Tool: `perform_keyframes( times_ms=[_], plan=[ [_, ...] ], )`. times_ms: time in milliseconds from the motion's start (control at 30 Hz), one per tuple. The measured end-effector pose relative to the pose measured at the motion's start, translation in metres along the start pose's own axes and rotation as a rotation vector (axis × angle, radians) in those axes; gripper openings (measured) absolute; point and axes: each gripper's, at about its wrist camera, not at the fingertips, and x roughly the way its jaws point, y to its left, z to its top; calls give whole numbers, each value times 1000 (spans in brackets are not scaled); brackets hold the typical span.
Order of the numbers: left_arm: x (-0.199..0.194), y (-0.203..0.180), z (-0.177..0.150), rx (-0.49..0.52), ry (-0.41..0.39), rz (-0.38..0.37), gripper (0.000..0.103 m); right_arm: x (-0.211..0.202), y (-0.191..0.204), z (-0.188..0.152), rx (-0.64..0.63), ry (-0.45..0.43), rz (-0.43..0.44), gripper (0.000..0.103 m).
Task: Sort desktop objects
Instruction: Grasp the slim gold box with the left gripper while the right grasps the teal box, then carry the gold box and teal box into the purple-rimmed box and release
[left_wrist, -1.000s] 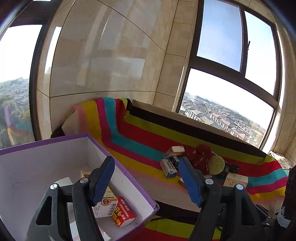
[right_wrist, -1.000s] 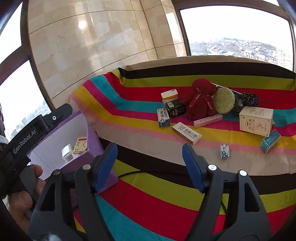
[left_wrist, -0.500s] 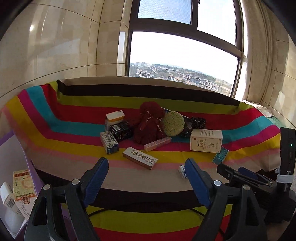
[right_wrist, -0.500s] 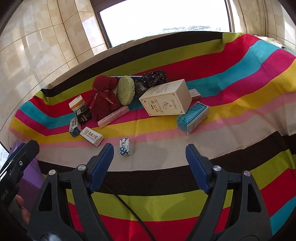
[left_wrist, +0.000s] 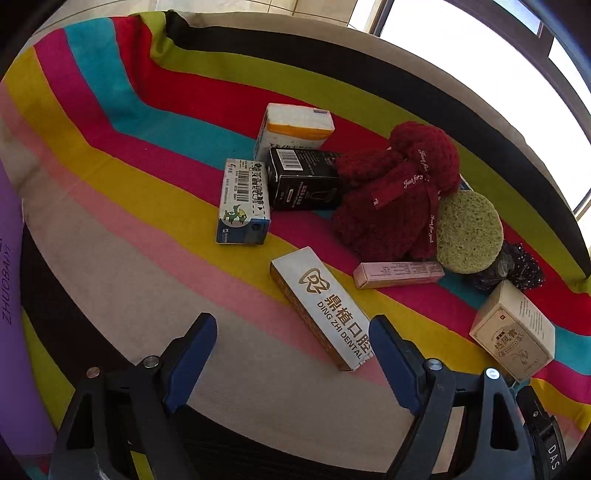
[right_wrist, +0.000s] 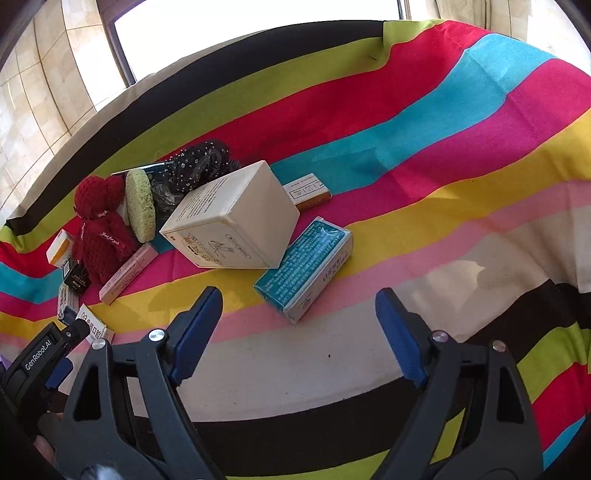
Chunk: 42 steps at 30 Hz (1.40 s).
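Note:
On the striped cloth (left_wrist: 122, 229) lie several small boxes. My left gripper (left_wrist: 291, 332) hovers open just short of the long white "Ding Zhi Dental" box (left_wrist: 325, 306), whose near end lies by the right finger without touching it. My right gripper (right_wrist: 298, 299) has its jaws opening, with nothing gripped. A teal box (right_wrist: 303, 266) lies just ahead of and below its fingertips. Behind it a cream box (right_wrist: 229, 221) leans.
Further back are a blue-white box (left_wrist: 243, 199), a black box (left_wrist: 303, 181), a white-orange box (left_wrist: 295, 125), a red knitted plush (left_wrist: 399, 192), a green sponge (left_wrist: 469, 232) and a slim pink box (left_wrist: 399, 275). A purple box wall (left_wrist: 11, 295) stands at far left.
The left gripper swung away from the purple box and, like the right one, dropped closer to the objects on the cloth. Both pairs of jaws stand wider than before.

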Motion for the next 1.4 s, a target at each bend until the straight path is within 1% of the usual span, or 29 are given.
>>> perform_keyframes(
  times_ms=[67, 167, 200, 233, 267, 300, 333, 367, 400, 433, 467, 500, 533, 567, 633, 700, 800, 933, 1000, 1033, 1100, 1200, 1233, 1267, 1400],
  plan=[
    [5, -5, 2, 21, -16, 48, 85, 8, 1, 3, -1, 14, -30, 86],
    [9, -11, 4, 48, -25, 62, 85, 20, 0, 5, 1, 31, -64, 86],
    [11, -15, 3, 82, -35, 63, 85, 23, -2, 6, 7, 38, -72, 86],
    [14, -20, 2, 127, -30, 61, 83, 25, -3, 6, 14, 45, -76, 86],
    [13, -23, -1, 171, -46, 56, 81, 28, -5, 5, 17, 52, -74, 83],
    [11, -23, -4, 190, -60, 30, 71, 27, -6, 4, 7, 42, -82, 80],
    [10, -23, -7, 209, -66, 22, 63, 27, -6, 2, -8, 37, -91, 76],
    [8, -24, -9, 231, -65, -4, 58, 26, -5, 1, -24, 27, -97, 74],
    [6, -24, -11, 254, -63, -26, 47, 25, -6, -1, -31, 23, -97, 73],
    [3, -23, -12, 270, -64, -36, 42, 24, -8, -2, -32, 19, -94, 69],
    [2, -22, -14, 277, -65, -47, 40, 21, -11, -2, -29, 14, -90, 58],
    [1, -19, -15, 284, -62, -71, 36, 19, -14, -3, -26, 12, -78, 50],
    [0, -17, -16, 289, -59, -91, 24, 18, -18, -4, -24, 11, -61, 41],
    [0, -13, -17, 286, -50, -99, 15, 15, -22, -6, -23, 11, -35, 38],
    [-4, -5, -19, 289, -45, -133, 16, 9, -29, -11, -22, 12, -3, 38],
    [-7, 5, -21, 281, -34, -188, 16, 1, -33, -18, -30, 12, 9, 37],
    [-14, 20, -24, 272, -22, -235, 16, -14, -38, -34, -35, 13, 34, 37],
    [-28, 45, -30, 261, -24, -264, 16, -38, -47, -54, -32, 14, 97, 37],
    [-38, 54, -34, 269, -32, -274, 16, -50, -49, -66, -32, 9, 120, 37],
    [-45, 57, -37, 279, -41, -278, 16, -50, -47, -65, -29, 4, 134, 37],
    [-63, 57, -42, 313, -68, -290, 16, -60, -50, -75, -31, 1, 136, 37],
    [-84, 51, -51, 369, -105, -304, 16, -66, -48, -88, -22, 4, 165, 37],
    [-91, 51, -56, 387, -117, -306, 16, -61, -45, -89, -22, 5, 167, 37],
    [-89, 35, -58, 407, -126, -308, 16, -64, -43, -90, -23, 5, 168, 37],
    [-113, 35, -72, 454, -166, -306, 16, -78, -40, -98, -33, -5, 166, 37]
  ],
)
